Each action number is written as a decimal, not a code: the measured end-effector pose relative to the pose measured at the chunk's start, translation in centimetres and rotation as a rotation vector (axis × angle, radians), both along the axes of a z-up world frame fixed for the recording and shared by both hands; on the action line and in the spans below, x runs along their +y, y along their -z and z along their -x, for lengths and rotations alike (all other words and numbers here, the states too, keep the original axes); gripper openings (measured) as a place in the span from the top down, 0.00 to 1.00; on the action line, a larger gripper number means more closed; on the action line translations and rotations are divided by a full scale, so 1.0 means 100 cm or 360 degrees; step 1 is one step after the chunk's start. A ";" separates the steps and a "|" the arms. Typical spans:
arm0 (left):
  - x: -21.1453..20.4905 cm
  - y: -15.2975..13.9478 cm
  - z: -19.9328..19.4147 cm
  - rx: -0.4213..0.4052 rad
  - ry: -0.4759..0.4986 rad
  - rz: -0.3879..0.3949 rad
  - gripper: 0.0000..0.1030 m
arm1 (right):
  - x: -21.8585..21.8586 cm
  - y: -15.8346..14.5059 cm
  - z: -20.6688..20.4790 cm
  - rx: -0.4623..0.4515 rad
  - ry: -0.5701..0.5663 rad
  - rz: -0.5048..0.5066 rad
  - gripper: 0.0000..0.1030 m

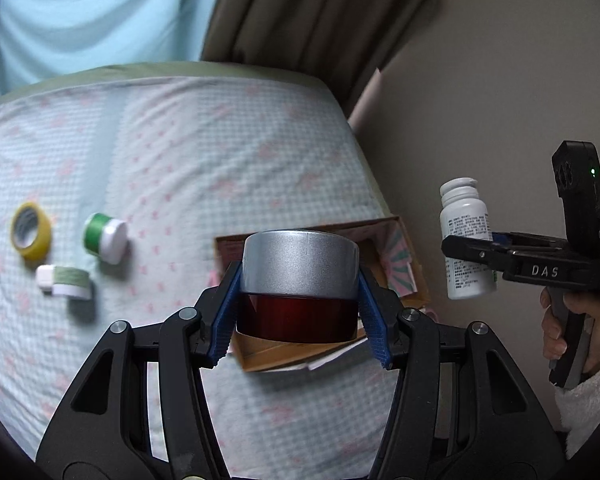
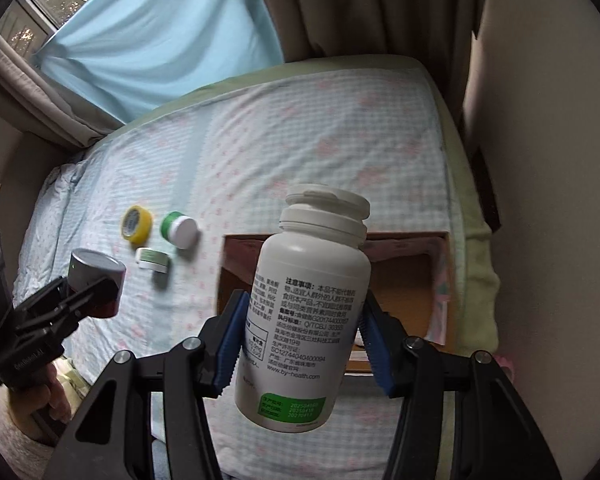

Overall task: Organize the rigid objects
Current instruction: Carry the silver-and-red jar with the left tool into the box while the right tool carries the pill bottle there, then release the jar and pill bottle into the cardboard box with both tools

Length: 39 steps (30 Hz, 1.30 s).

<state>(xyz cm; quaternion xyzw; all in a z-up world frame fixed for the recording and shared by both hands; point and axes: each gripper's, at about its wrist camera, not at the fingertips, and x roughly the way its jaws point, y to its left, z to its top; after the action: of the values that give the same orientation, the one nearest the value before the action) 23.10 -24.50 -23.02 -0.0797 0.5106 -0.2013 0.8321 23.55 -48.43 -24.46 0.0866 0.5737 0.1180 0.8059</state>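
My left gripper (image 1: pixel 300 316) is shut on a dark red jar with a silver lid (image 1: pixel 300 280), held above the near edge of an open cardboard box (image 1: pixel 404 256). It also shows at the left of the right wrist view (image 2: pixel 96 280). My right gripper (image 2: pixel 304 344) is shut on a white pill bottle (image 2: pixel 308 300), held upright above the box (image 2: pixel 412 280). The bottle also shows at the right of the left wrist view (image 1: pixel 466 236). On the bed lie a yellow tape roll (image 1: pixel 32 230), a green-and-white jar (image 1: pixel 105 238) and a small pale green jar (image 1: pixel 70 282).
The bed has a checked sheet (image 1: pixel 204 152) with a green edge. A wall (image 1: pixel 500 80) runs along its right side. Brown curtains (image 1: pixel 312 12) and a light blue curtain (image 1: pixel 92 12) hang behind. A small white piece (image 1: pixel 44 278) lies by the pale green jar.
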 end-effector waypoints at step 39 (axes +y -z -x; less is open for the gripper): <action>-0.178 0.187 -0.098 0.0451 0.0830 -0.0602 0.00 | -0.033 0.169 -0.001 -0.0139 -0.0226 0.0193 0.00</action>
<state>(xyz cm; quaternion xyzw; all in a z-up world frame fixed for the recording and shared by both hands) 32.91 -42.33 -41.68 0.1818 0.6526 -0.2957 0.6735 23.64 -51.76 -41.37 -0.0084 0.5489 0.1434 0.8235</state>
